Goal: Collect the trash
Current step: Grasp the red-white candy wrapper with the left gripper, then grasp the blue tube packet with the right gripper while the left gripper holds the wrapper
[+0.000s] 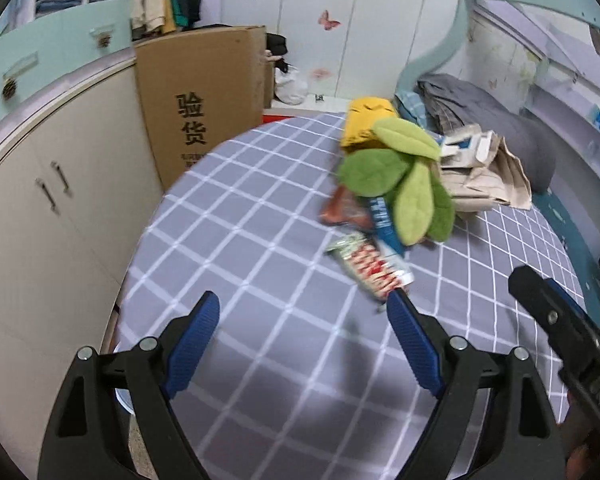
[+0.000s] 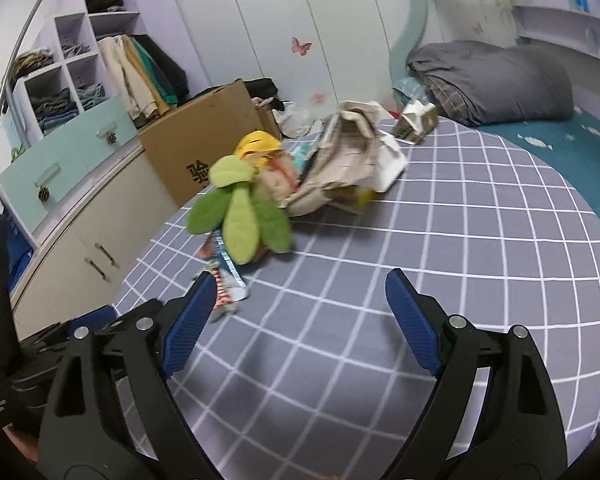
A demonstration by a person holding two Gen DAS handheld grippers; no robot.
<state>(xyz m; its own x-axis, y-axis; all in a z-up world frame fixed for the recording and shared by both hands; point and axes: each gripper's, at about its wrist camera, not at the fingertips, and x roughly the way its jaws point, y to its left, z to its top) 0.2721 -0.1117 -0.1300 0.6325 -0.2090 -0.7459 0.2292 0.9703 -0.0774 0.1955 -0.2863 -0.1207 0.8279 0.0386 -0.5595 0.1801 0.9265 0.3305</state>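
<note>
Trash lies on a grey checked bed sheet (image 1: 260,240). A red-and-white snack wrapper (image 1: 370,266) lies just beyond my left gripper (image 1: 304,312), which is open and empty. A blue wrapper (image 1: 384,220) and a reddish wrapper (image 1: 346,210) lie partly under a green-and-yellow plush toy (image 1: 396,176). A crumpled beige paper bag (image 1: 476,172) lies behind it. My right gripper (image 2: 300,292) is open and empty above the sheet (image 2: 460,240); the wrappers (image 2: 228,280) sit by its left finger, with the plush (image 2: 244,204), the bag (image 2: 348,164) and a small carton (image 2: 416,122) beyond.
A cardboard box (image 1: 204,108) and white cabinet (image 1: 40,220) stand left of the bed. A folded grey blanket (image 2: 496,80) lies at the head of the bed. My right gripper's body (image 1: 560,328) shows at the left wrist view's right edge.
</note>
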